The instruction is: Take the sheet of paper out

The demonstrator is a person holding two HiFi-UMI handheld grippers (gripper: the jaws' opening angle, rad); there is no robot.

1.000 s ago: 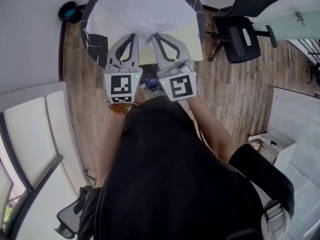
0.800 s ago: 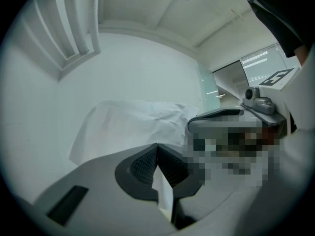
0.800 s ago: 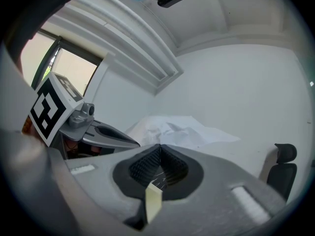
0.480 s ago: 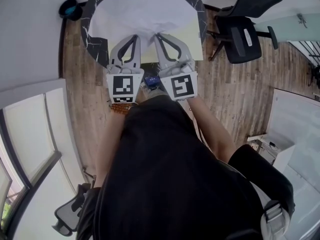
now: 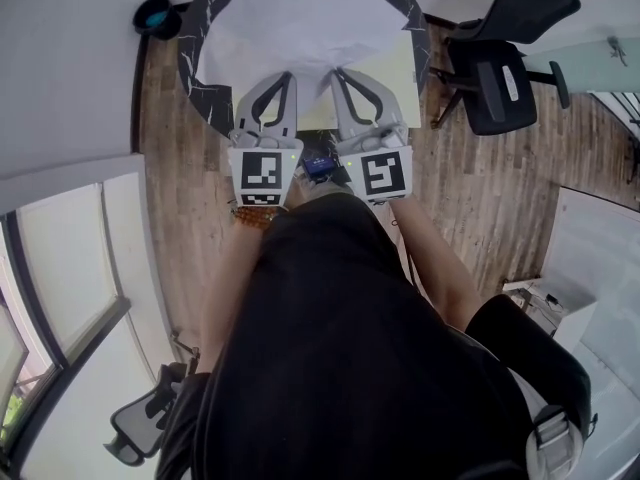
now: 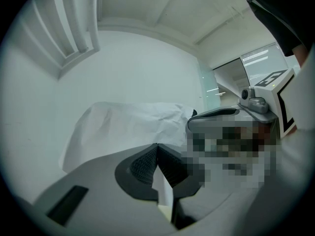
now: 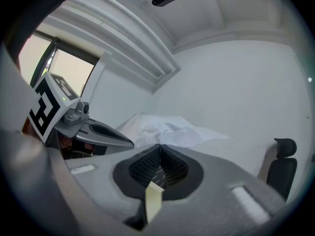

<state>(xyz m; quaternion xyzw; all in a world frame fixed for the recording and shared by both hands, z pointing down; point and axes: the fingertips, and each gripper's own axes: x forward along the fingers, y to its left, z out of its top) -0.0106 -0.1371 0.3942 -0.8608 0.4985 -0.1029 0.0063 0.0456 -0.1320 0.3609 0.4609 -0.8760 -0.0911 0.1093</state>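
**Wood floor, round bench, two grips on one stack**

Wood planks (image 5: 165,218) ran under the person's feet, with an office chair (image 5: 500,78) off to the right and a round, dark, marble-patterned bench (image 5: 200,88) straight ahead. Most of the bench top was hidden by the sheet of paper (image 5: 300,28), white and creased, which spread away from both tools. A pale yellow cover (image 5: 395,83) showed at the sheet's right edge, lying lower than the white sheet.

The left tongs (image 5: 283,78) were pressed together on the near edge of the white sheet. In the left gripper view the paper ran up between the ribbed pads and fanned out beyond them against the wall. The right tongs (image 5: 342,76) stood just beside the left, also pressed together. The right gripper view showed a pale yellow strip pinched in their jaws, with the white sheet rumpled beyond the tips. Whether the white sheet was also caught in that right pinch could not be made out.

The step in hand looked like parting the two layers, and it seemed well begun but not finished. To do it cleanly, the right tongs should anchor the cover low and steady. The left tongs should draw the sheet away along its own plane, slowly, without twisting. The paper was already wrinkled, so a sideways tug from the single pinched spot could tear it there. If the right pinch held both layers, loosening it briefly before pulling would be wise.
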